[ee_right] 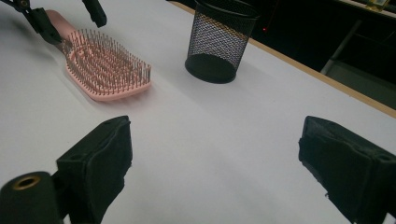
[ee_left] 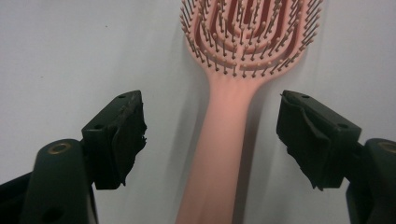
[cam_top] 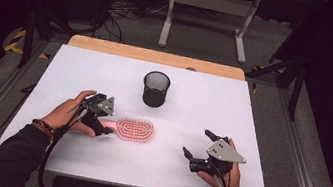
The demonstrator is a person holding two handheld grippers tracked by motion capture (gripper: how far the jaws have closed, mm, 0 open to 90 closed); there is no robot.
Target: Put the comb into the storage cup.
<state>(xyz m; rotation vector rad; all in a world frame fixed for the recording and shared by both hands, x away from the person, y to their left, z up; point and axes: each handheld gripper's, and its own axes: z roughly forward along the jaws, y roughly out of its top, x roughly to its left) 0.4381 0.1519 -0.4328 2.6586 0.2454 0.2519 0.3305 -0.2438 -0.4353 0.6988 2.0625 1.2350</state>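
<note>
Pink hairbrush (cam_top: 134, 129) lies bristles up on white table (cam_top: 252, 117). Left gripper (ee_left: 210, 121) is spread wide w/ brush handle between jaws, not touching. Right gripper (ee_right: 215, 163) is wide apart too, w/ nothing in it.

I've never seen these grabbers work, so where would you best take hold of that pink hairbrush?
By its handle, from above. The hairbrush lies flat, bristles up, and its slim handle fits between the left gripper's open jaws, already straddling it. The bristled head looks too wide.
</note>
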